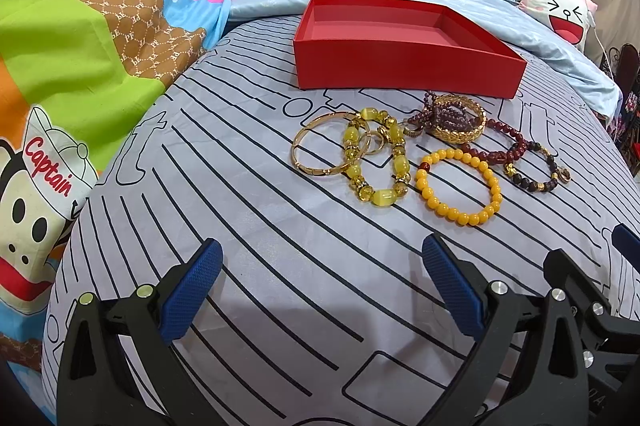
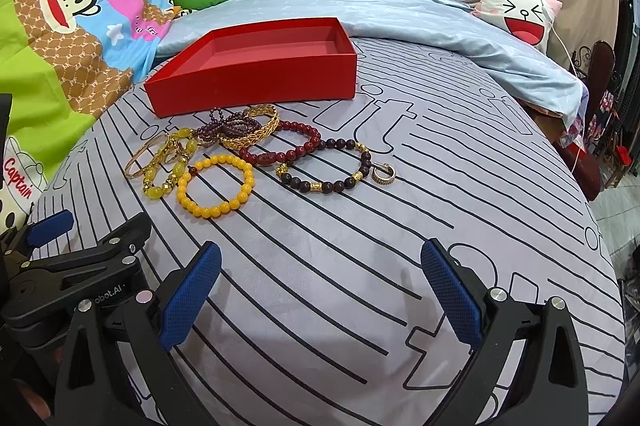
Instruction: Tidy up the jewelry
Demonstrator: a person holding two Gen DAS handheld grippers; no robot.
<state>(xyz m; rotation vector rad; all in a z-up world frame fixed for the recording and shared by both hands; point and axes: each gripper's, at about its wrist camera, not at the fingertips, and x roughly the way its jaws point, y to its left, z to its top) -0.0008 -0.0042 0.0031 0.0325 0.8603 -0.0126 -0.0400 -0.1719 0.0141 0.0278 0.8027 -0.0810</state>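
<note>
Left wrist view: red box (image 1: 404, 65) long axis runs left-right behind bracelets (image 1: 458, 181); left gripper (image 1: 320, 290) and right gripper (image 2: 320, 290) jaws apart, empty.

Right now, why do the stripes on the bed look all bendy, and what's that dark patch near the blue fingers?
Left wrist view: the fisheye lens curves the straight stripes of the bedsheet; the dark patch is the left gripper shadow. Right wrist view: same bending, corners black, the red box looks skewed, and the jewelry stays sharp.

The box (image 2: 256, 65) sits behind the bracelets (image 2: 224, 161); a ring (image 2: 384, 173) lies right of them, seemingly touching one.
</note>
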